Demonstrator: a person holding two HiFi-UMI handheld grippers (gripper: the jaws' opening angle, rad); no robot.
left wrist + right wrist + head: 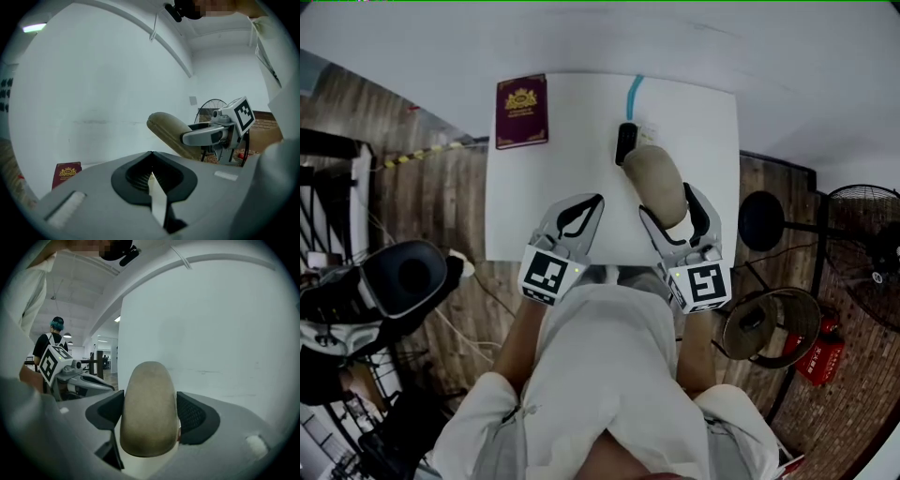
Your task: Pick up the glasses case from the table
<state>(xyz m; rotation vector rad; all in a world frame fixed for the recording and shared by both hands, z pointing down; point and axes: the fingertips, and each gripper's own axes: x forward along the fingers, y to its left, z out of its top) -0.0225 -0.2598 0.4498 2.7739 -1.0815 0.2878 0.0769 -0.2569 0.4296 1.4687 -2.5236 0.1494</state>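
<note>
The glasses case (657, 181) is a tan, rounded oblong, held up off the white table (581, 122) and tilted away from me. My right gripper (675, 212) is shut on its near end; in the right gripper view the glasses case (150, 408) fills the gap between both dark pads. In the left gripper view the glasses case (169, 133) shows at the right, clamped by the other gripper. My left gripper (578, 216) hovers near the table's front edge, its jaws together with nothing between them (152, 180).
A maroon passport (522, 111) lies at the table's far left corner. A small black device (625, 142) with a turquoise strap (634, 92) lies beyond the case. A standing fan (862, 246) and stools are on the floor at the right.
</note>
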